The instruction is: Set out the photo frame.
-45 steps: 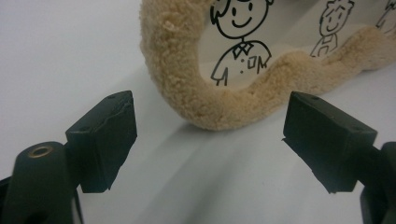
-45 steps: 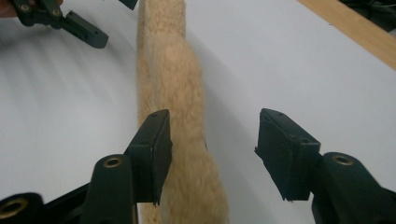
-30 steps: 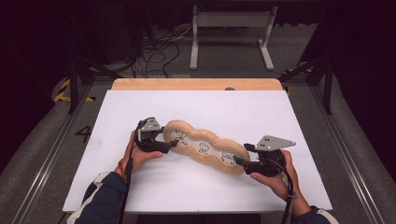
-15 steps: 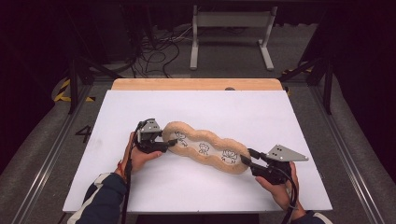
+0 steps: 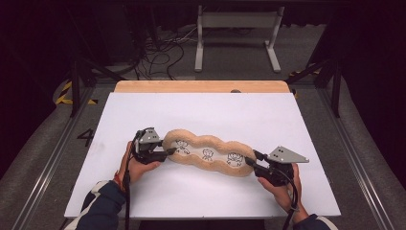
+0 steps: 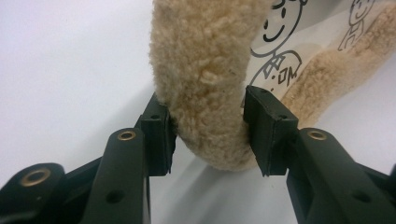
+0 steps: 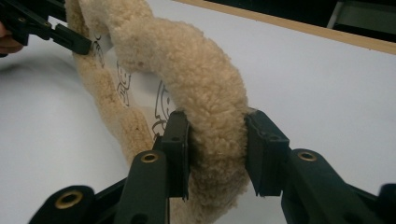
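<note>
Each gripper, left gripper (image 5: 168, 152) and right gripper (image 5: 250, 162), pinches an end of the fleecy cushion (image 5: 208, 154), jaws having just been closing; the white desk (image 5: 201, 110) lies bare toward its far edge.

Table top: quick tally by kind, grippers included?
Plush fleece pad with cartoon figures: 1
Handheld grippers: 2, left gripper, right gripper
White table sheet: 1
Total: 4
</note>
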### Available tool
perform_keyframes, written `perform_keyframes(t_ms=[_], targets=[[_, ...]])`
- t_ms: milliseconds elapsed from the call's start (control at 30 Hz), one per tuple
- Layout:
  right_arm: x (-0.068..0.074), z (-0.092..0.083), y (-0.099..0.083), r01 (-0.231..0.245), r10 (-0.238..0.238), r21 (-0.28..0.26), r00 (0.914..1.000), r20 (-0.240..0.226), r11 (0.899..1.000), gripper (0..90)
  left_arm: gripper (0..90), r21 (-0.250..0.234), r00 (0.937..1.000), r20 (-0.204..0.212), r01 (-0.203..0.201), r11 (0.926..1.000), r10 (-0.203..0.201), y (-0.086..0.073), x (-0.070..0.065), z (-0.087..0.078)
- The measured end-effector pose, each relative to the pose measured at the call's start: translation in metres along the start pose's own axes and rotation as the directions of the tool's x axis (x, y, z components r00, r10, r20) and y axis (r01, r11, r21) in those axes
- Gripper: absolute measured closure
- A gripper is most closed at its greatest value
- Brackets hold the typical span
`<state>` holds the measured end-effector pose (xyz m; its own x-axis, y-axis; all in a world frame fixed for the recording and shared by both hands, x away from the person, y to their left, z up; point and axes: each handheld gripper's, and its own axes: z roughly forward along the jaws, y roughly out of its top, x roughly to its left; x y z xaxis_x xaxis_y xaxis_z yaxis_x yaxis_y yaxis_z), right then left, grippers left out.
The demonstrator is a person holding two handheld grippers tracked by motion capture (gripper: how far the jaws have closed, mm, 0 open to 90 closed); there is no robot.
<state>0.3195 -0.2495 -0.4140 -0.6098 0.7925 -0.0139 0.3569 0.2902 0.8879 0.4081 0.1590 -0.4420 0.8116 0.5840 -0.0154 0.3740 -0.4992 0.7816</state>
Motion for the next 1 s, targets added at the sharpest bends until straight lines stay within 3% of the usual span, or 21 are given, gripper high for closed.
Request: perform_keyframes(t_ms=[633,767,933,1000], targets=[[0.001,0.019,0.008,0.038,-0.039,0.023,0.9991,0.02,0.999,63.9,55.0,-0.007,0.9998,-0.015,0.016,0.9998,-0.016,-0.018,-0.017,-0.022],[-0.001,0.023,0.009,0.032,-0.033,0.026,0.9993,0.016,0.999,63.6,54.2,-0.003,0.9995,-0.031,0.001,1.0,-0.001,-0.019,-0.019,-0.023],[0.002,0.024,0.009,0.057,-0.058,0.033,0.9979,0.029,0.998,62.2,54.2,-0.008,0.9994,-0.034,-0.002,1.0,0.002,-0.02,-0.019,-0.022],[0.002,0.024,0.009,0.057,-0.058,0.038,0.998,0.024,0.998,58.0,53.9,-0.011,0.999,-0.043,-0.011,0.9999,0.01,-0.021,-0.021,-0.022]])
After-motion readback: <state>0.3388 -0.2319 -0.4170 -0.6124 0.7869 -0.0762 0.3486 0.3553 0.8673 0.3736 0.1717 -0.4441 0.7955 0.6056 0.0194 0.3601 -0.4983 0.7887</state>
